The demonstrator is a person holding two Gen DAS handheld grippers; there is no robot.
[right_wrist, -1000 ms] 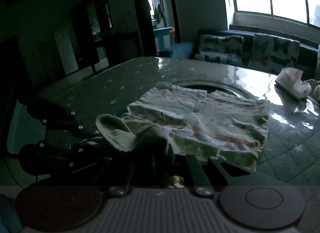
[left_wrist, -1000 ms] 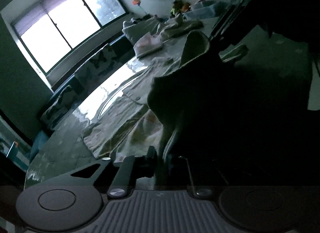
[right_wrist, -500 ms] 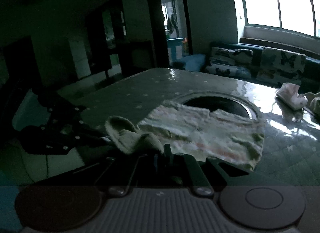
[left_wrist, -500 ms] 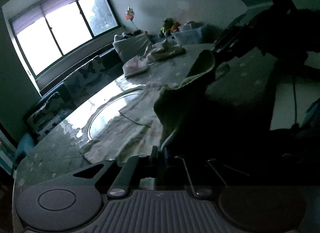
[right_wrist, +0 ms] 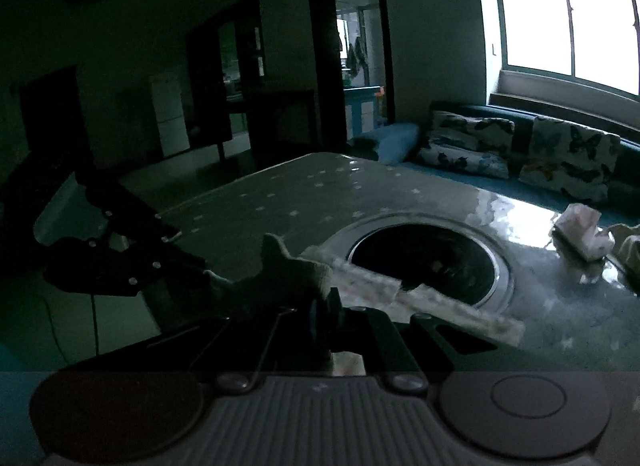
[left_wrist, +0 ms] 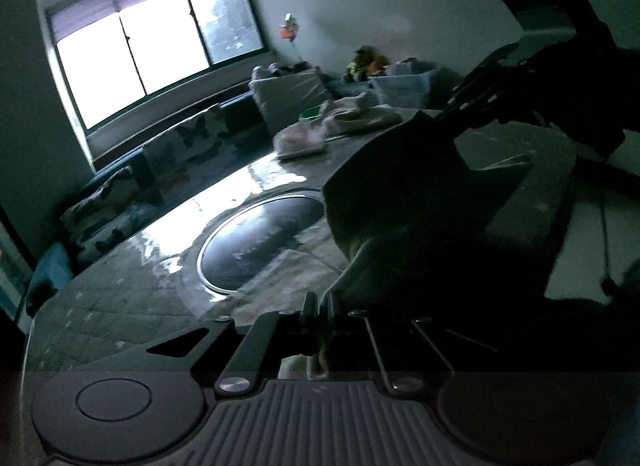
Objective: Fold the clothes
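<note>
A pale striped shirt (right_wrist: 372, 284) is held up by one edge above the quilted table (right_wrist: 304, 189), stretched between both grippers. My left gripper (left_wrist: 320, 306) is shut on its cloth, which rises dark in front of the camera (left_wrist: 400, 201). My right gripper (right_wrist: 324, 308) is shut on the other end of the shirt edge. The lower part of the shirt trails on the table (left_wrist: 288, 266) next to the round black inset (left_wrist: 260, 242). Each gripper shows in the other's view: the right one (left_wrist: 488, 93), the left one (right_wrist: 120, 250).
The round black inset (right_wrist: 428, 262) has a metal rim. Folded clothes (left_wrist: 300, 137) and a loose pile (left_wrist: 360, 115) lie at the table's far end; a folded piece also shows in the right wrist view (right_wrist: 580, 229). A sofa with butterfly cushions (right_wrist: 520, 149) runs under the window.
Both grippers have risen and drawn back toward the table's near edge, lifting the shirt. The shirt has slid off the round inset, which now lies uncovered.
</note>
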